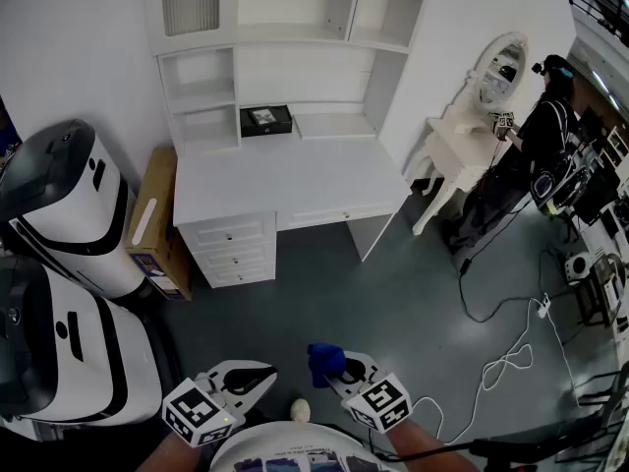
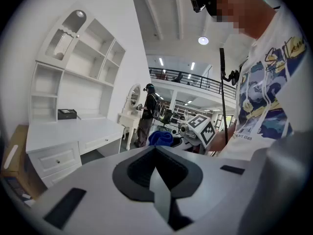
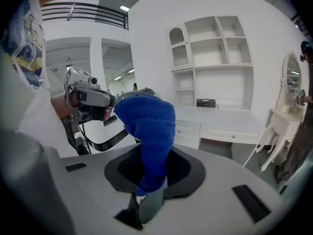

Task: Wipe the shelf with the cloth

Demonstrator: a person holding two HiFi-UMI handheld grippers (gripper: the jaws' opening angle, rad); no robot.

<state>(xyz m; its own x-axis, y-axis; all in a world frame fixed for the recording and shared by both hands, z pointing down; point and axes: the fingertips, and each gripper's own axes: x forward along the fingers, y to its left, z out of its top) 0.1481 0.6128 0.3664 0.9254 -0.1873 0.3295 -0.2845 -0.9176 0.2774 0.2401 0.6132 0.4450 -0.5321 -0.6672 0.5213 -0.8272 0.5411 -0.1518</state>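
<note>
The person is holding both tools low, close in front of the body, tips angling toward each other. The left tool (image 1: 257,373) is pointing forward with its jaws pressed together, nothing between them. The right tool (image 1: 346,374) is gripping a blue cloth (image 1: 323,360) that is bunching up above its jaws.

A big open hall staged as a bedroom: white shelf desk (image 1: 285,180), vanity table (image 1: 462,141), loose floor cables (image 1: 506,362).

Open floor (image 1: 393,293) leads to the shelf (image 1: 295,75); white machines (image 1: 74,219) crowd left.
</note>
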